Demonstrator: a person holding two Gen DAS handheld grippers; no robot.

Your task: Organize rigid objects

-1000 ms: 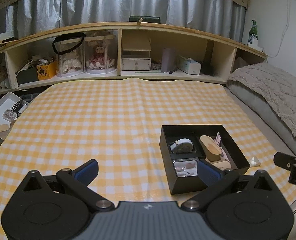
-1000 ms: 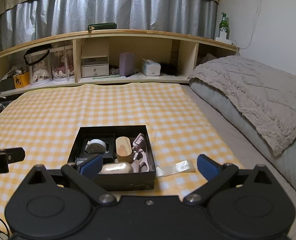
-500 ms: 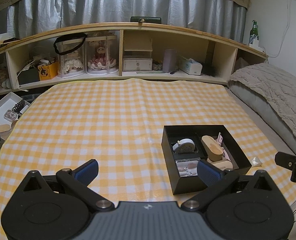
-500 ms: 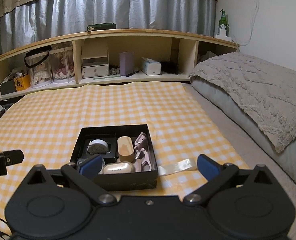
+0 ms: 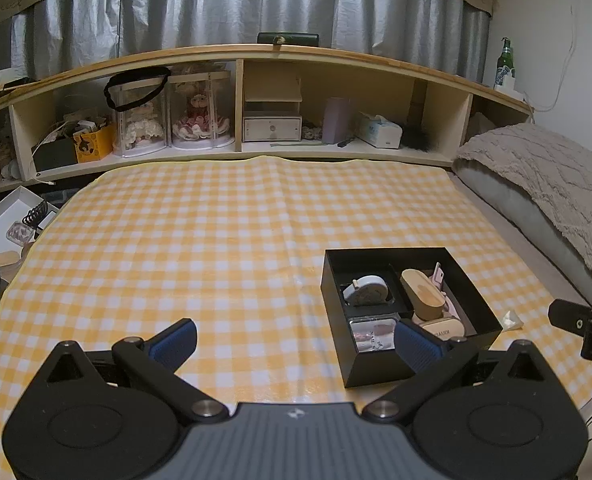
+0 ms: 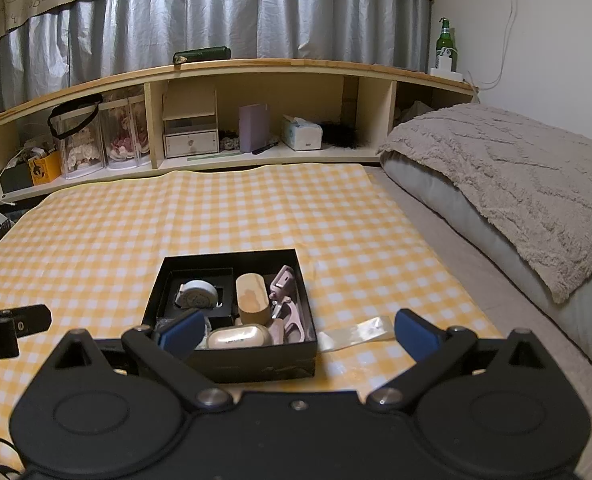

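A black box (image 5: 380,364) (image 6: 255,364) sits on the yellow checked cloth (image 5: 215,240) at the near right. It holds a white tape measure (image 5: 366,288) (image 6: 197,294), a wooden oval case (image 5: 422,294) (image 6: 251,298), a beige earbud case (image 6: 237,336), pink items (image 6: 283,284) and a small clear box (image 5: 372,332). My left gripper (image 5: 293,340) is open and empty, to the left of the box. My right gripper (image 6: 296,332) is open and empty, just in front of the box.
A clear plastic strip (image 6: 356,332) lies right of the box. A wooden shelf (image 5: 255,120) with dolls, a drawer and a tissue box runs along the back. A grey pillow (image 6: 516,184) lies at the right. A white tray (image 5: 7,224) sits off the left edge.
Both grippers have drawn back and risen slightly from the box; the view is a little wider. Nothing in the box has moved.
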